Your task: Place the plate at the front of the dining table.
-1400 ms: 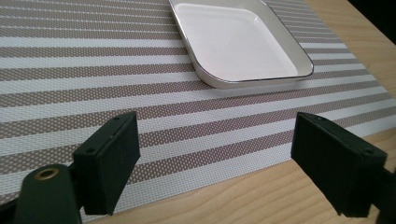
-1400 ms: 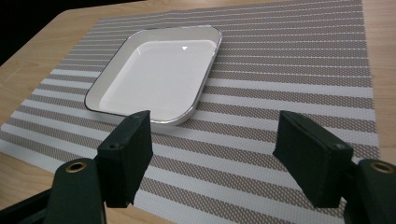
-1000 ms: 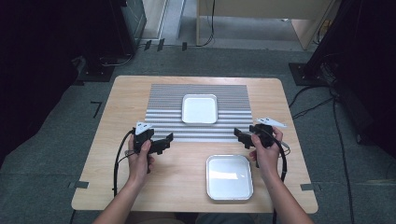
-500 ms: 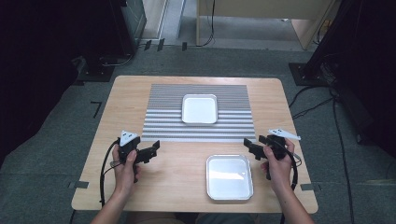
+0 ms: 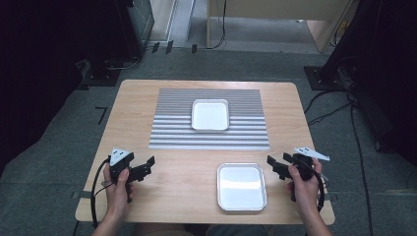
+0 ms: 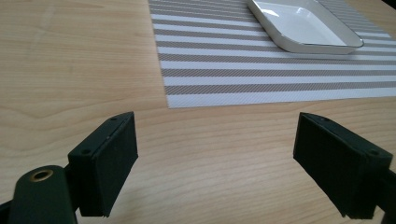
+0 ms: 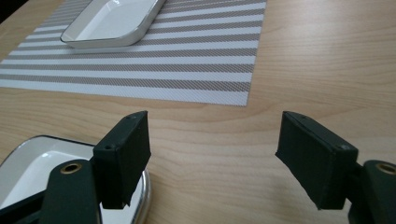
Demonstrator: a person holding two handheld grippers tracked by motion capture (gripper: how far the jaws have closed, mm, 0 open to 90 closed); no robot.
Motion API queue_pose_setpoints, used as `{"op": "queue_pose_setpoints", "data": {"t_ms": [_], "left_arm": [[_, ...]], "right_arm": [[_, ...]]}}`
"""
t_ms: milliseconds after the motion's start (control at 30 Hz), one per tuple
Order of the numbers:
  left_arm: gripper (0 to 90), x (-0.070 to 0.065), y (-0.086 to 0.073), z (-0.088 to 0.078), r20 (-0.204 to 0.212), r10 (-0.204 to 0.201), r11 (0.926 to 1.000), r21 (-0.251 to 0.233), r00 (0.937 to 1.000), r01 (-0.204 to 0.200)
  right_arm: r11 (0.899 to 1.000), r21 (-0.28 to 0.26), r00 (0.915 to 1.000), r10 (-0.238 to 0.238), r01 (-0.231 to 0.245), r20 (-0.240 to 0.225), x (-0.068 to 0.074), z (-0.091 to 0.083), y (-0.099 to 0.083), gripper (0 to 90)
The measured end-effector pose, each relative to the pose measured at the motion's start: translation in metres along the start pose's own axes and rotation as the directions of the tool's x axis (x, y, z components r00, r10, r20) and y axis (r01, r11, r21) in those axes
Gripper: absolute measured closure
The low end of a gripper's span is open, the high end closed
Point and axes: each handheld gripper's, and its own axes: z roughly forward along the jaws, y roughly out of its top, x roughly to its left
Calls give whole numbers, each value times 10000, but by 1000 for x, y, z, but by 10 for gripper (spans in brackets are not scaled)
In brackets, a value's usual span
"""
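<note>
On the wooden table (image 5: 147,132), a white square dish (image 5: 210,114) sat on the striped placemat (image 5: 253,137), with a metal tray (image 5: 241,186) near the front edge. The left gripper (image 5: 142,167) and right gripper (image 5: 276,166) flanked that tray, jaws wide apart and empty.

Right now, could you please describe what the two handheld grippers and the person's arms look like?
Both are black. The left gripper and the right gripper each carry a pale grey three-cornered plate with small dark dots on top, and a black cable loops from each. Up close, each claw has two flat rectangular black pads fixed with small screws, and a brass-ringed hole near the base. The forearms show no sleeves.
</note>
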Motion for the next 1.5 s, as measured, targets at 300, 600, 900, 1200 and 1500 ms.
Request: {"op": "queue_pose_setpoints", "data": {"t_ms": [300,600,900,1200,1500], "left_arm": [[135,29,-16,-18,-591,-180,9997,162,9981,190],[135,53,-27,-34,-956,-319,9992,205,9949,340],[136,74,-36,-47,-1397,-483,9984,231,9890,520],[135,89,-44,-59,-1833,-325,9984,386,9825,402],[135,90,-47,-59,-2092,239,9972,749,9776,-83]], "right_arm": [[9999,-71,9997,148,-146,199,-18,-19,-13,244],[9999,69,9975,108,-113,703,-33,-31,-26,244],[9997,116,9943,182,-195,1050,-46,-41,-39,244],[9995,190,9885,229,-260,1492,-59,-50,-49,246],[9997,251,9843,3,-48,1765,-63,-52,-59,245]]}}
